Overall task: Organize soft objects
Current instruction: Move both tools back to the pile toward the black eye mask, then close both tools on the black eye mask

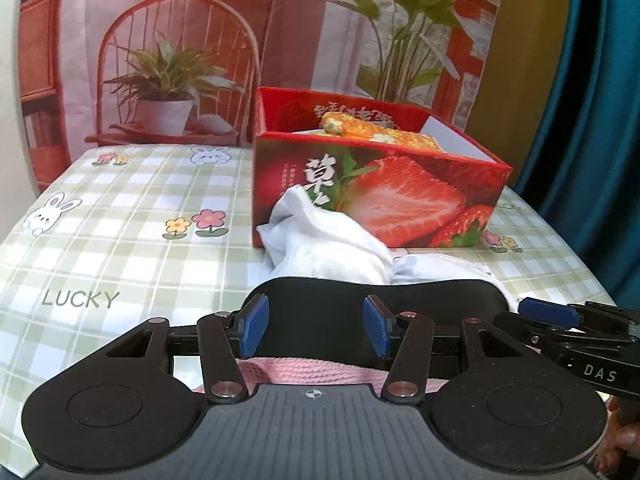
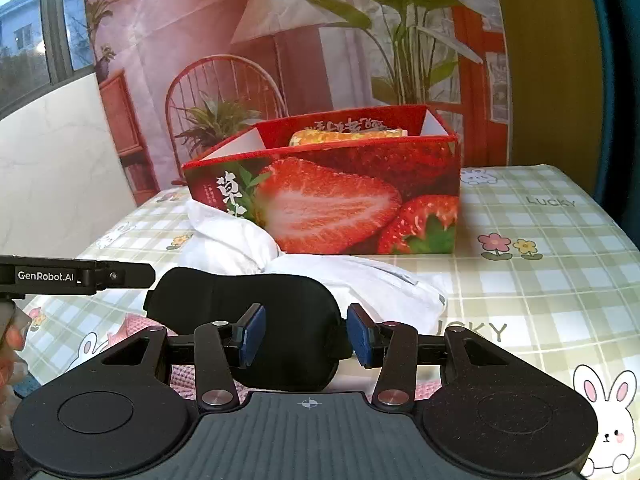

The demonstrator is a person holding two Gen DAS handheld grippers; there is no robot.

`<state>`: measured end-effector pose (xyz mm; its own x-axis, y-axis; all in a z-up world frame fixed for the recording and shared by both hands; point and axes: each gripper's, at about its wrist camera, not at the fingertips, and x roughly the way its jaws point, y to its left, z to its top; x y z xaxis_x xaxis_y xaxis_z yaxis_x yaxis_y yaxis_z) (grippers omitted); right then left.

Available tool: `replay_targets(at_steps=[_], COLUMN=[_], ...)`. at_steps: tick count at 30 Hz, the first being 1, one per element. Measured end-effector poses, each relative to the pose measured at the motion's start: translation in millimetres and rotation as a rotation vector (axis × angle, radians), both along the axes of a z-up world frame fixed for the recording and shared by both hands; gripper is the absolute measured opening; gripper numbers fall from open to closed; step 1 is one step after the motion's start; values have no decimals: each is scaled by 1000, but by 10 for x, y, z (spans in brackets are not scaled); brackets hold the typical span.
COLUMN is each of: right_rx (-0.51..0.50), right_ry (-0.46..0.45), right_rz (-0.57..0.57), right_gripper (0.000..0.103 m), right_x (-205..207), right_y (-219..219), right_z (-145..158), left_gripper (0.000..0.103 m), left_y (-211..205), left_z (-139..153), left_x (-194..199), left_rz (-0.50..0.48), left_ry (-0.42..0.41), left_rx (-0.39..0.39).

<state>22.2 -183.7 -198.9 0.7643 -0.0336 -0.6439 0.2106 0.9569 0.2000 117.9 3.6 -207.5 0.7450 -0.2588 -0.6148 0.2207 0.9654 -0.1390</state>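
Landmark: strawberry box, red, open-topped, standing on the checked tablecloth with rabbit and flower prints.

Inside the box: an orange flowered cloth item, lying against the far wall, top just above the rim. Nothing else in the box can be made out.

In front of the box, touching its near wall at the left corner: a white cloth, crumpled, one peak leaning up against the printed side. It spreads along the foot of the box on the cloth-covered table.

Nearer than the white cloth, overlapping its near edge: a black eye mask, lying flat. Under the mask and nearer still: a pink knit piece, mostly hidden by the gripper bodies.

Left gripper: jaws about half open, blue pads apart over the left half of the mask. Pads look clear of the mask; nothing gripped. Pointing down toward the box front.

Right gripper: jaws part open, somewhat narrower than the left, straddling the right lobe of the mask. Whether the pads touch it I cannot tell; no visible pinch.

Each gripper shows at the edge of the other's view, side by side, both on the near side of the box.
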Motion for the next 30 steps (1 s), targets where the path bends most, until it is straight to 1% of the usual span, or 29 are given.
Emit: replay_targets(at_steps=[5,9,16,21,22,23,24,26,30], right_rx=[19,30,56,81,88,95,96,89,72], right_ry=[20,29,63,78,75,68,61,42,-17], right_rz=[0,7,13,-5,-4,2,8,22,45], right_gripper=[42,44,46,48,47,42,34,23,11], right_x=[14,37,103,104,102,98,94,83,62], right_y=[-17,-14,-18,-45,-46,-47,-44,-30,-14], right_z=[-94,-159,-252,-298,-295,-287,-272,-229,-120], left_gripper=[55,55,55,55,55,55,55,55,55], left_y=[80,113,126,123,123,125,130,134,134], left_z=[-106,-179,-234,-243,-240,-236,-237,-237,-245], left_x=[29,54,70,72,68,66,66,66,73], left_rz=[35,48,42,41,42,44,45,48,57], left_ry=[26,42,57,62,61,60,60,59,61], left_rx=[-25,-27,-36,-34,-34,-35,-36,-37,-36])
